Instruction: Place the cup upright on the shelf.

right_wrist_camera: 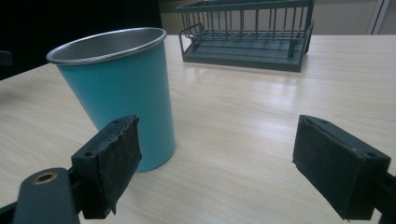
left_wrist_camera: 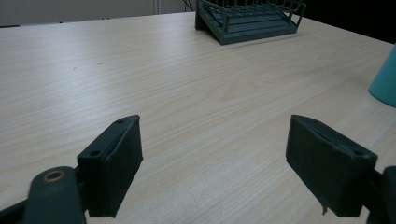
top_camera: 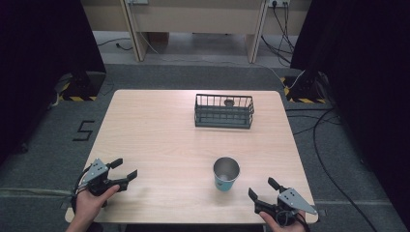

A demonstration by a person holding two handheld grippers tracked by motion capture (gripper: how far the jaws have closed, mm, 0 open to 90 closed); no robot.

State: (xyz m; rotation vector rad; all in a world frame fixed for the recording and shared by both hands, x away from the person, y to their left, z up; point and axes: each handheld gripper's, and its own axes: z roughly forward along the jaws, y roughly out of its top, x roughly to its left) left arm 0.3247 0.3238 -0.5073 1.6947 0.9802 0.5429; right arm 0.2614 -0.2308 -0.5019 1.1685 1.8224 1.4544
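Note:
A teal metal cup (top_camera: 226, 173) stands upright on the wooden table (top_camera: 159, 140), right of the middle near the front. In the right gripper view the cup (right_wrist_camera: 122, 88) is close, just ahead of the left jaw. My right gripper (top_camera: 263, 189) rests open at the front right corner, held by a hand, a short way right of the cup. My left gripper (top_camera: 123, 168) sits open at the front left corner, nothing between its jaws. In its own view the left gripper (left_wrist_camera: 212, 170) faces bare tabletop, and the cup's edge (left_wrist_camera: 385, 77) shows at far right.
A dark wire basket (top_camera: 224, 111) stands at the back of the table, right of centre, with a small round thing inside (top_camera: 228, 102). The basket (left_wrist_camera: 250, 18) lies far ahead in the left gripper view. Cables run over the grey floor (top_camera: 333, 164) to the right.

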